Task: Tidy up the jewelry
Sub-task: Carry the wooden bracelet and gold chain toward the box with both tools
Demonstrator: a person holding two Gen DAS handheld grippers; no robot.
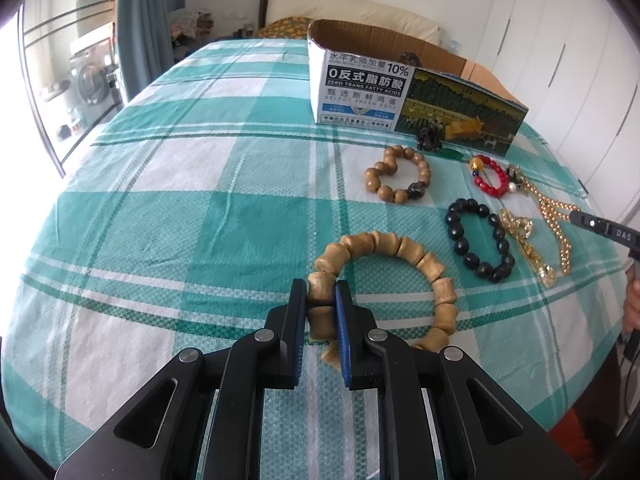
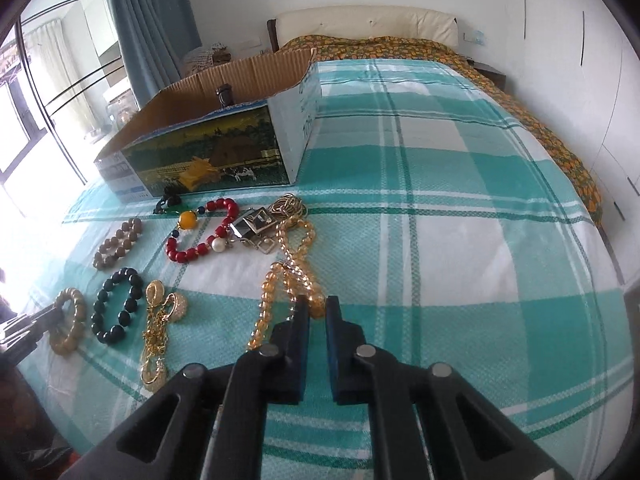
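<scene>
Item in hand: tan barrel-bead bracelet, on the bed, clenched in my left gripper. Right gripper slightly parted at the amber bead necklace; grasp uncertain. Black bracelet, red bracelet, gold chains unsorted. Cardboard box nearly empty; task barely begun.
</scene>
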